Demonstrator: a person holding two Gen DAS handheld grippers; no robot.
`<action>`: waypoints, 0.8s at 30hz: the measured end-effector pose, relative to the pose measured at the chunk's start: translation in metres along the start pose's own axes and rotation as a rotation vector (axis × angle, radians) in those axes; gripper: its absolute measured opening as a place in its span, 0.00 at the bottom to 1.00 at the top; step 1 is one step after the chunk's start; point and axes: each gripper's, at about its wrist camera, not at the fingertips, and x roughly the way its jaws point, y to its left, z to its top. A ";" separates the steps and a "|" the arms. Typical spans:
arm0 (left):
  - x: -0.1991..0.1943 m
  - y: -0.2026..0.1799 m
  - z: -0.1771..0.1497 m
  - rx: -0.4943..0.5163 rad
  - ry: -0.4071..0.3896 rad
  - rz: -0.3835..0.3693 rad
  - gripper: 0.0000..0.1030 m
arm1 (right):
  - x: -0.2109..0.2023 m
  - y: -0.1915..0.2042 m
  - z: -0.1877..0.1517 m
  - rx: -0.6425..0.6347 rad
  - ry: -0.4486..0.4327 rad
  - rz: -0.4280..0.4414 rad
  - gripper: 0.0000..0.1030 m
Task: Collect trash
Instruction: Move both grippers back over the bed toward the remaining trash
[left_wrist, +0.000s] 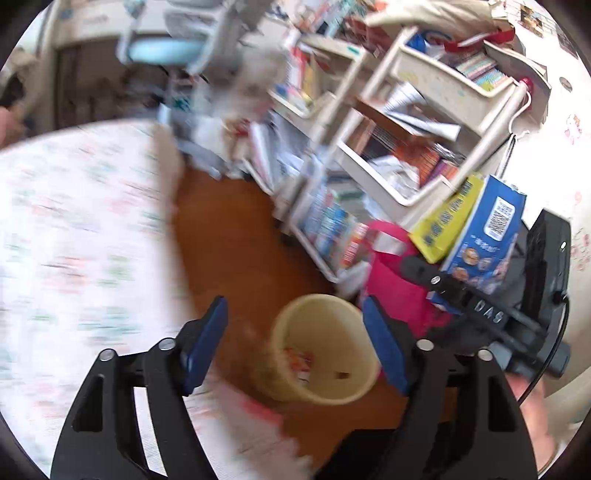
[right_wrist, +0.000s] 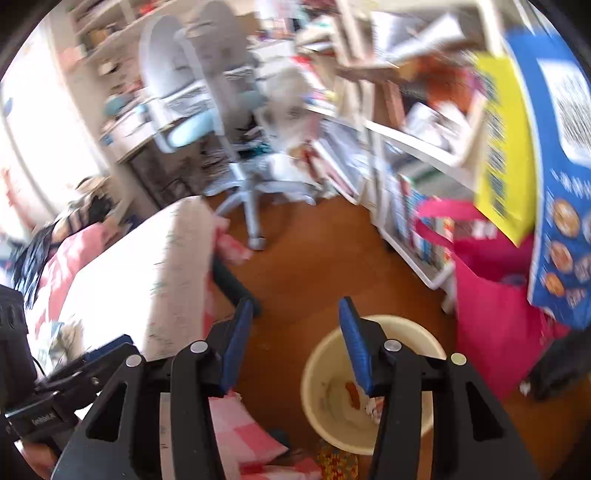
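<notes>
Both grippers are hanging above the cream bin (left_wrist: 325, 354), probably for dropping trash. The left gripper (left_wrist: 295, 343) is standing wide and empty. The right gripper (right_wrist: 293, 345) is half open, holding nothing.

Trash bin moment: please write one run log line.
left gripper open, empty | right gripper open, empty | trash bin below, holds scraps

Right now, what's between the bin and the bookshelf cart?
In both wrist views, a pink bag stands between the cream bin and the bookshelf cart, holding a blue box and yellow box.
</notes>
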 end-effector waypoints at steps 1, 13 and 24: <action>-0.011 0.007 0.000 0.012 -0.009 0.034 0.71 | 0.002 0.009 0.000 -0.019 0.000 0.018 0.52; -0.188 0.115 -0.020 -0.077 -0.179 0.350 0.77 | -0.013 0.117 -0.065 -0.284 0.029 0.161 0.55; -0.243 0.180 -0.046 -0.238 -0.263 0.479 0.78 | -0.042 0.210 -0.092 -0.478 0.046 0.261 0.60</action>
